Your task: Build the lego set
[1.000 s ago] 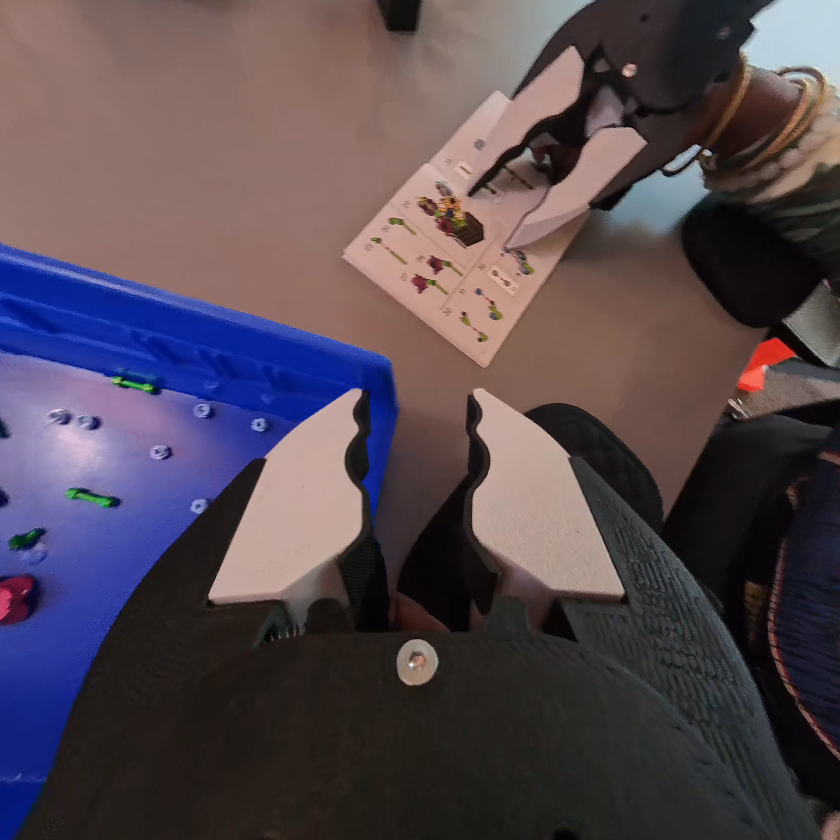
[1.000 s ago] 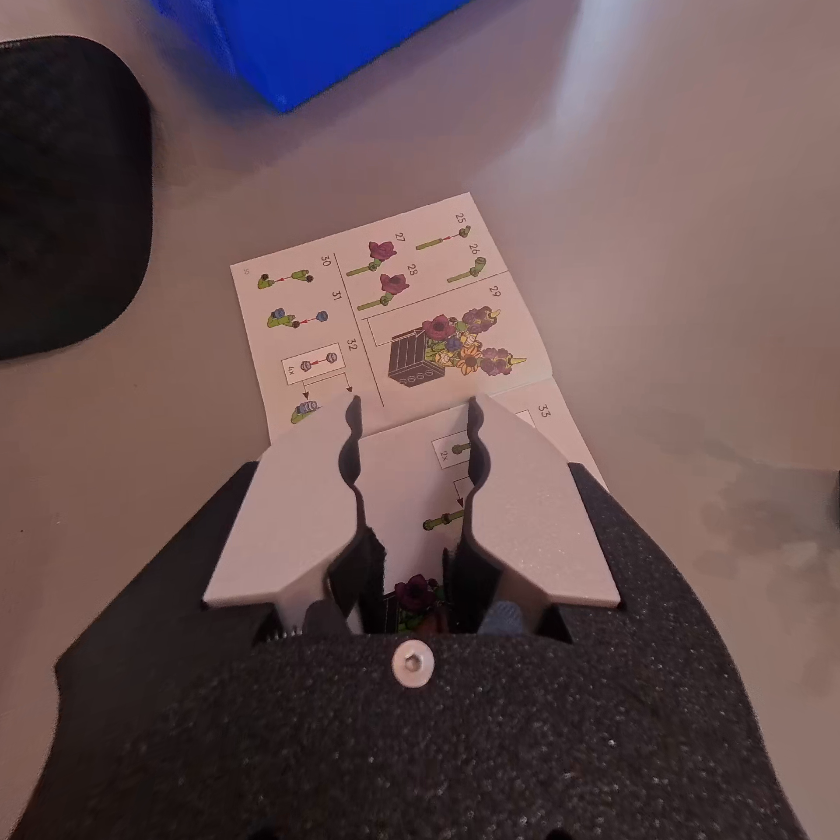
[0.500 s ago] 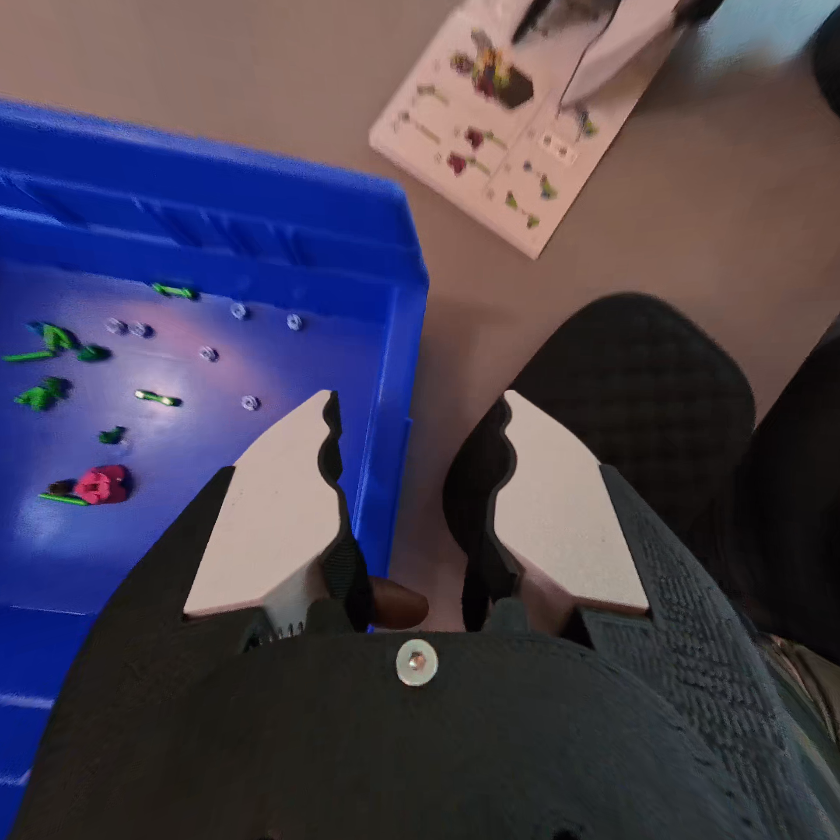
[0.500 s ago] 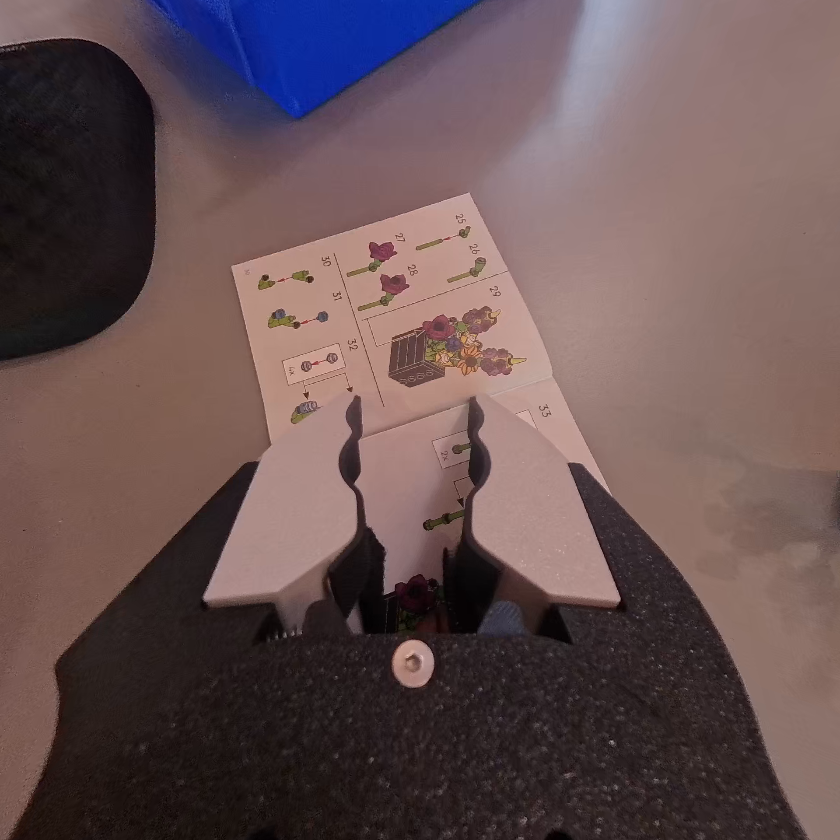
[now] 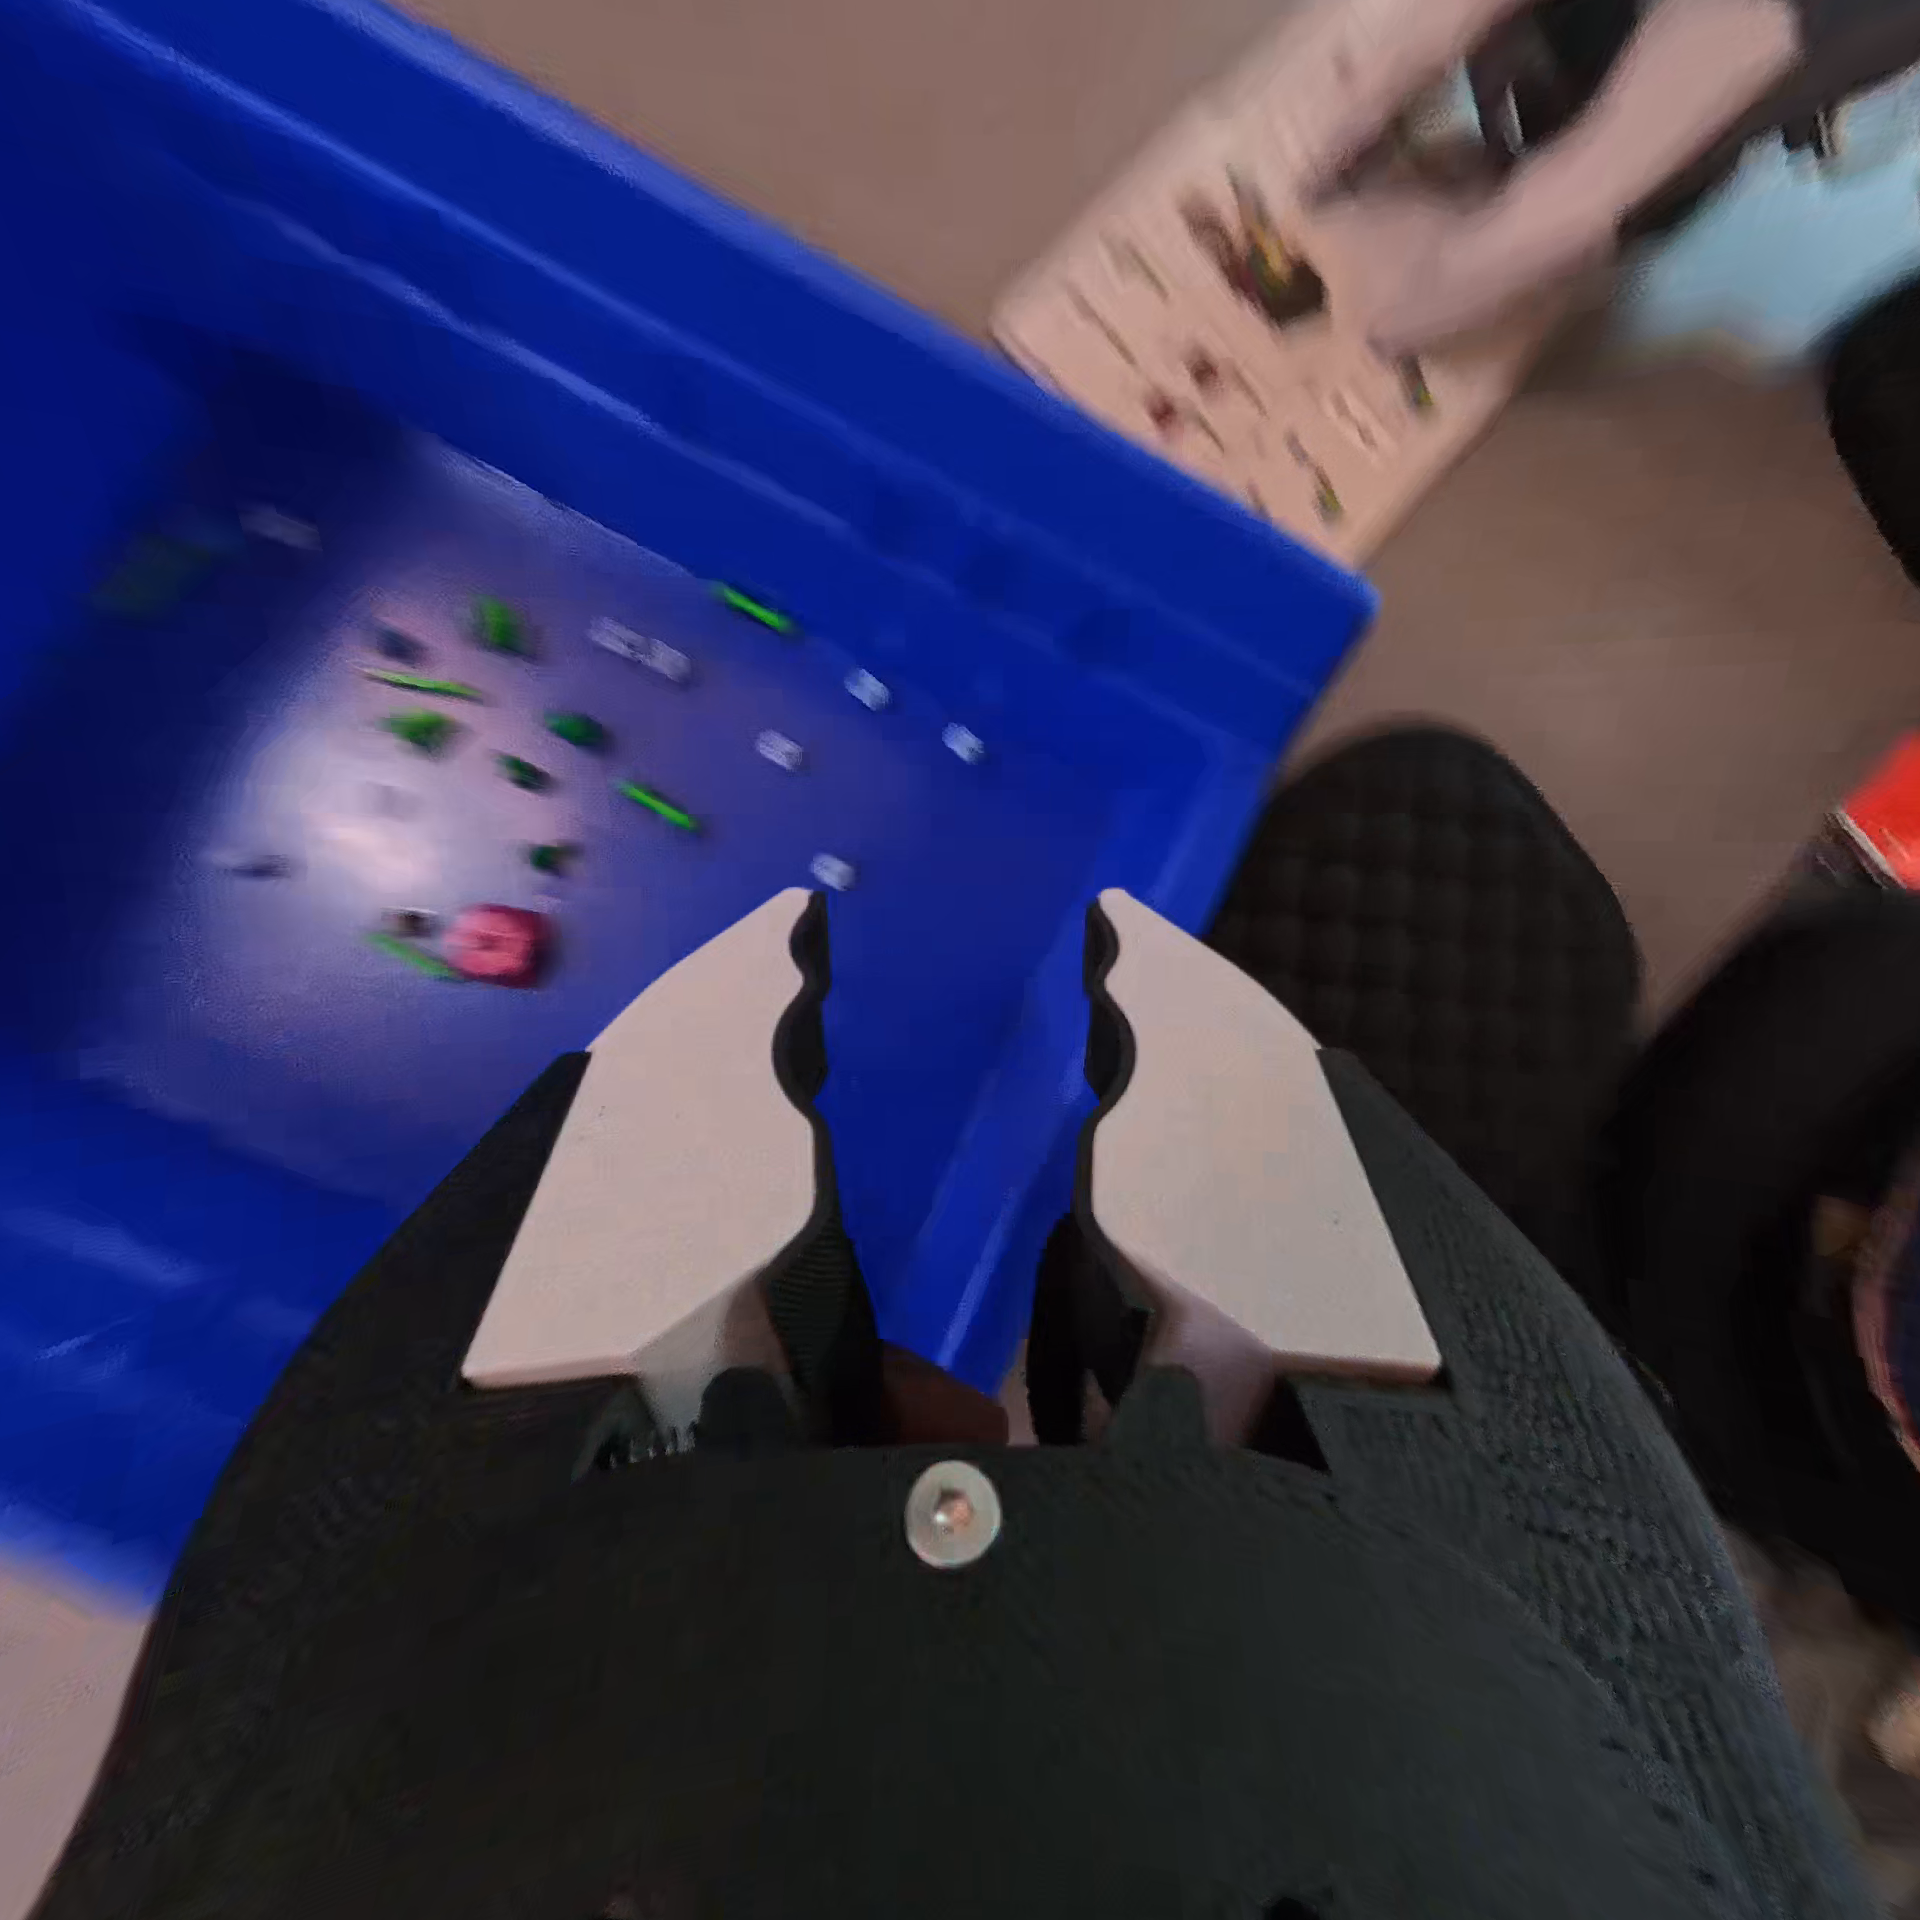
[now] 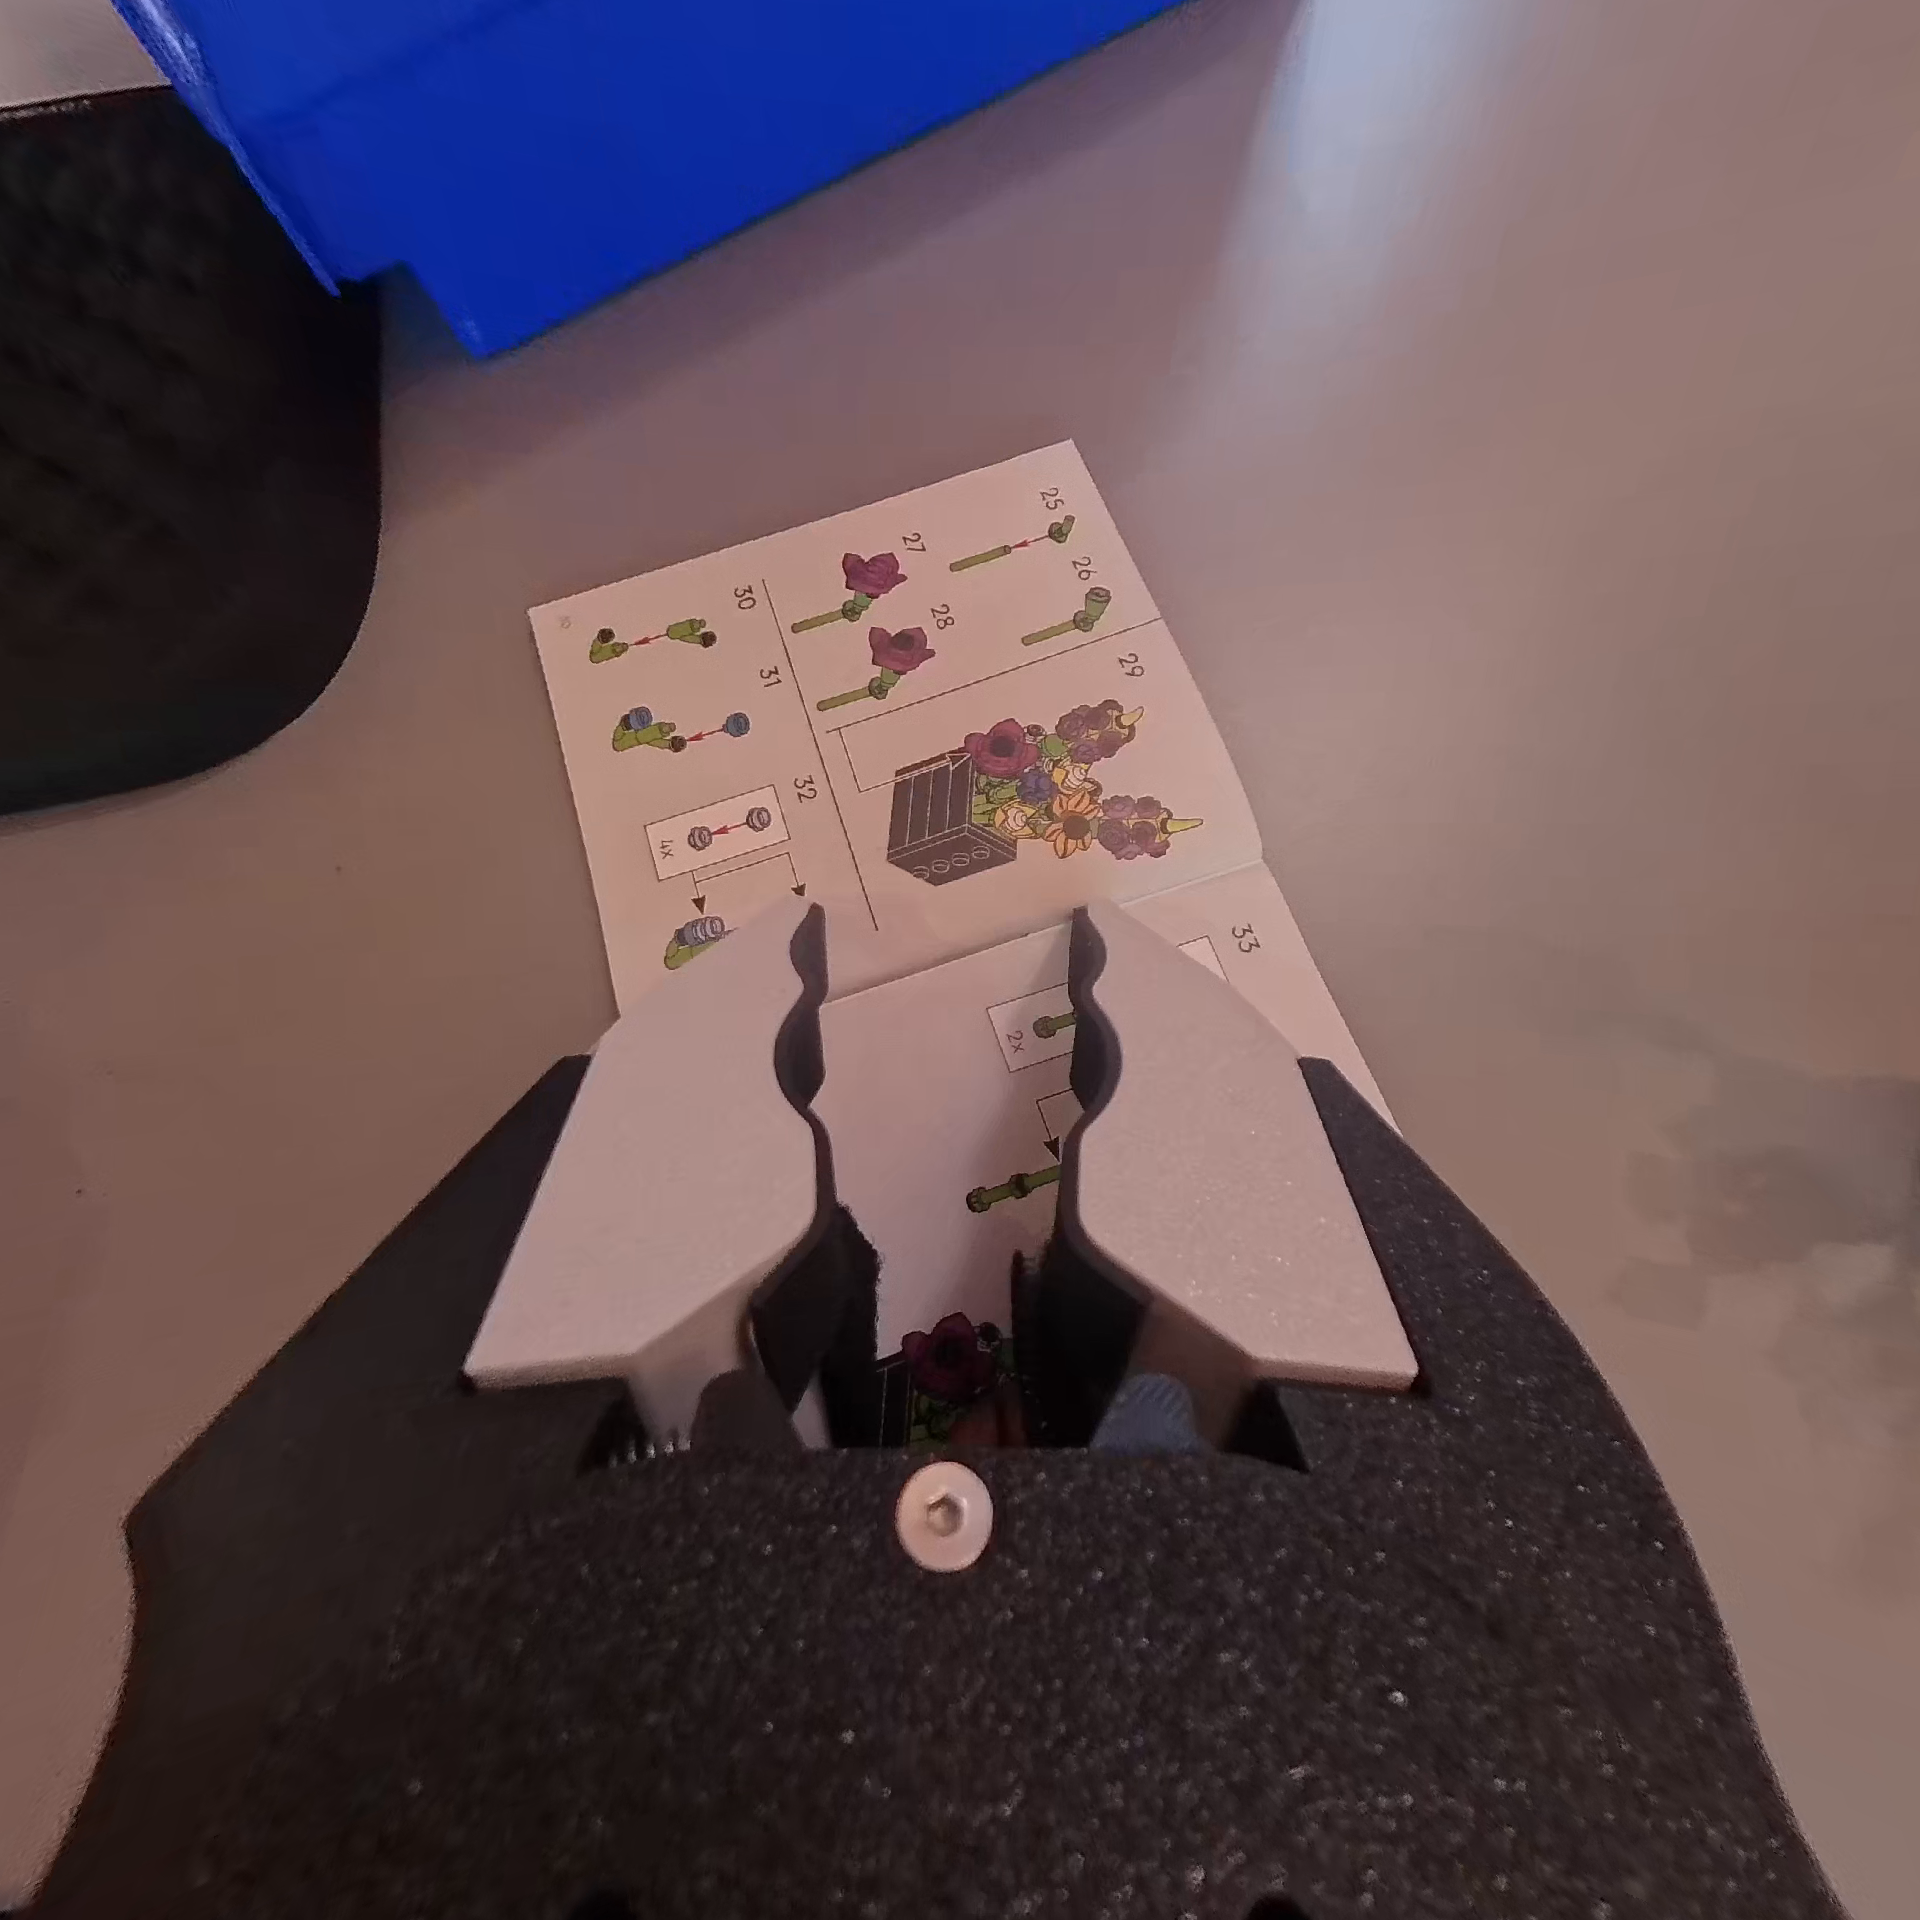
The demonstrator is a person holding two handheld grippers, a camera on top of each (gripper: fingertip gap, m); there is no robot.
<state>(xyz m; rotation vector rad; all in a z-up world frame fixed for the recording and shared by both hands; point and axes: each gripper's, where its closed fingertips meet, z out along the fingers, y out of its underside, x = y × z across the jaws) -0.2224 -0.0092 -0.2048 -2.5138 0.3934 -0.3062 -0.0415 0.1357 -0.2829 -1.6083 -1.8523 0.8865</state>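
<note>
My left gripper (image 5: 951, 914) is open and empty above the right end of a blue bin (image 5: 727, 343). Inside the bin lie small green stem pieces (image 5: 655, 805), pale round studs (image 5: 831, 871) and a red flower piece (image 5: 499, 940); this view is blurred. My right gripper (image 6: 943, 920) is open and empty just above an open instruction booklet (image 6: 914, 727) on the grey table. The booklet (image 5: 1247, 312) and the right gripper (image 5: 1538, 156) show blurred at the top right of the left wrist view.
A black padded object (image 5: 1423, 925) sits right of the bin; it shows at the left in the right wrist view (image 6: 156, 468). The bin's outer wall (image 6: 623, 135) is beyond the booklet. A red-orange item (image 5: 1886, 821) lies at the right edge. Across from one pair of fingers to the other is roughly 25 cm. The red flower piece (image 5: 499, 940) is about 10 cm from my left fingertips and 30 cm from my right.
My left gripper has swung left from the table over into the blue bin and opened wider. My right gripper has stayed over the booklet, almost still.
</note>
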